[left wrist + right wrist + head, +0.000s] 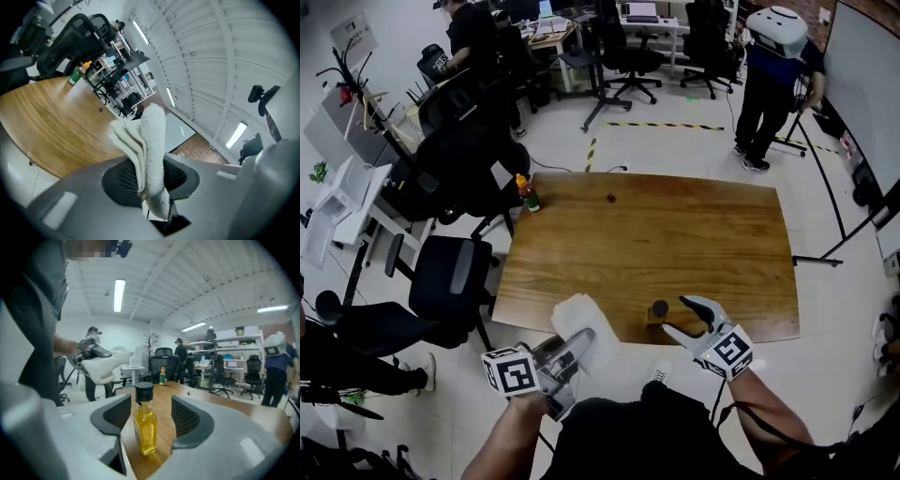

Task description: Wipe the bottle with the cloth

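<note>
Bottle: the bottle [145,425] stands upright on the counter [675,234], at the 6 o'clock edge in the head view and very near the rim.
Right jaws: the right gripper [150,418] has its jaws wide apart. The bottle is between them, but neither pad presses on it.
Left jaws: the left gripper [152,180] is closed on the cloth [152,140]. It holds the cloth in the air at about 8 o'clock from the bottle, apart from it.
Risk, tipping: nothing holds the bottle now. If the cloth pushes on it before the right jaws close, I think it can fall over or slide off the near rim.
Risk, uneven grip: the bottle is nearer to the jaw at 9 o'clock in the right gripper view, so that pad may touch first and push it sideways.
Risk, slipping: the bottle wall looks smooth and hard, so a light grip can let it turn during wiping.
Bottle, material: clear body, probably glass, with flat sides and a narrow neck. It has yellow liquid inside and a black round cap.
Cloth, material: white, thick and fluffy like a towel. It is folded in soft layers that stand out loosely past the jaws.
Counter, material: wood with visible grain, flat and smooth.
Jaw pads: dark, with a fine ribbed texture.
</note>
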Tool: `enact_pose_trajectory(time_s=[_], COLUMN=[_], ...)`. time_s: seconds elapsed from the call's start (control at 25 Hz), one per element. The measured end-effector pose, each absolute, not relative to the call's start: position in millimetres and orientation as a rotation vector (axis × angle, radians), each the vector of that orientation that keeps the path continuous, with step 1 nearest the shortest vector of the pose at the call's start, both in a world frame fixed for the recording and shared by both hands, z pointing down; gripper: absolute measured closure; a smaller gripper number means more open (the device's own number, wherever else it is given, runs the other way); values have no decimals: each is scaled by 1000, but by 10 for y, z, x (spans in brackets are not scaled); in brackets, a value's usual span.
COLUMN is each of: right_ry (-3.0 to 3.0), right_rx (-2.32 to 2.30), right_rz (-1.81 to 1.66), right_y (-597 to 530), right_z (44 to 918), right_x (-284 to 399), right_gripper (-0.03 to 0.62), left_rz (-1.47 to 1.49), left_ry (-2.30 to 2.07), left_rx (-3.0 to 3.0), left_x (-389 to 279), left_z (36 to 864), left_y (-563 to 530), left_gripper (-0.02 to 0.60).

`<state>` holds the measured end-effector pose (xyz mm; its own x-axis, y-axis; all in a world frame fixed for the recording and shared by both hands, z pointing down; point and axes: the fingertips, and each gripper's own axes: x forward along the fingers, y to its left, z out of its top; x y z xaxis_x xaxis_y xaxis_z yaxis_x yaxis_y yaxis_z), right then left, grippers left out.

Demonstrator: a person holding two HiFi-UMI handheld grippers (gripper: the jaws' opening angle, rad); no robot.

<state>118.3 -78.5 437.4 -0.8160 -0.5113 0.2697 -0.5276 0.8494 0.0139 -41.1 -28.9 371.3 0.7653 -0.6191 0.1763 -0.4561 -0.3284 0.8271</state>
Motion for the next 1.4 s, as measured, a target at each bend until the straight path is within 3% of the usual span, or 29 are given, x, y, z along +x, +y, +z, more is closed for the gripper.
enact_pose_trajectory(time_s=[0.16, 0.24, 0.36, 0.56, 1.4], right_ry=[-2711, -2688, -2663, -2573, -2680], right_rx=[1110, 1193, 1231, 1353, 1150], right_rz=[416, 661, 902, 947, 761], right_y=[-393, -31, 604, 1321, 1931], right_z=[4275, 4255, 4178, 4125, 3785], right_x=[1531, 1590, 1483, 1507, 2045], right_gripper=[366, 582, 582, 582, 582], left_rz=[-161, -101, -8, 42, 15], left_ry=[-776, -737, -700, -678, -1016], left_rx=[2079, 2156, 2244, 2269, 2237], left_x=[-492, -455, -412, -367, 80], left_z=[3635, 3607, 3692, 3806, 3734], left_y=[87, 309, 650, 985, 1841], left_gripper=[476, 476, 476, 476, 476])
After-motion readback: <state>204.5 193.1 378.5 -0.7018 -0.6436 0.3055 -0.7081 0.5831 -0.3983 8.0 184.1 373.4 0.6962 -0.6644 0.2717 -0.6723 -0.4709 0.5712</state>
